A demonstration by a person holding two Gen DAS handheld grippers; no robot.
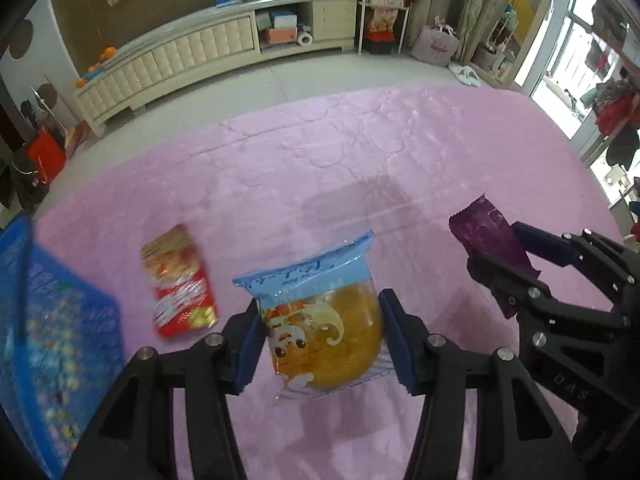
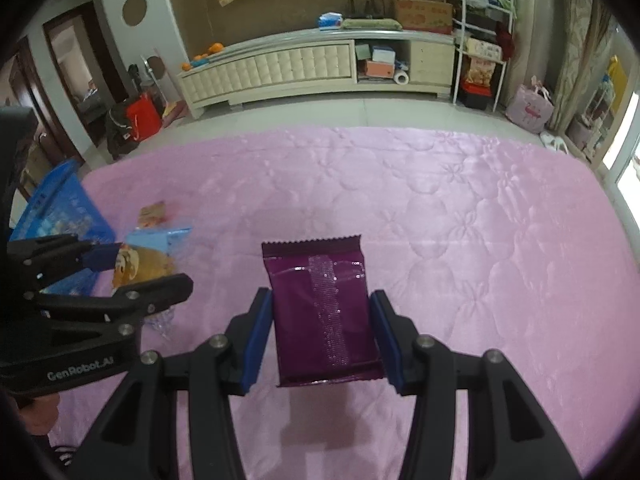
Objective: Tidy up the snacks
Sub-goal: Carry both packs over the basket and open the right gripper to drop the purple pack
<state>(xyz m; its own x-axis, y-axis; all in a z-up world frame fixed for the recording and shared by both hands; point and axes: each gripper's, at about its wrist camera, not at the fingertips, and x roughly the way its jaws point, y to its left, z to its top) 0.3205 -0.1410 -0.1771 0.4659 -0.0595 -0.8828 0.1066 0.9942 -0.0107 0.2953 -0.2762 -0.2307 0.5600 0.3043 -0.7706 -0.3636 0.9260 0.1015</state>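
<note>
At the far left, a blue basket (image 1: 48, 320) is seen on the pink bedspread (image 1: 320, 152), with a red snack packet (image 1: 180, 280) lying flat just beside it. Next, a clear-and-blue bagged cake (image 1: 320, 328) is clamped between the blue pads of the left gripper (image 1: 320, 336), and appears to be lifted off the bedspread. Furthest right, a purple snack packet (image 2: 324, 312) is gripped at both side edges by the right gripper (image 2: 320, 340), above the bedspread.

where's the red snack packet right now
In the left wrist view the red snack packet lies flat on the pink bedspread, between the blue basket and the bun packet.
</note>
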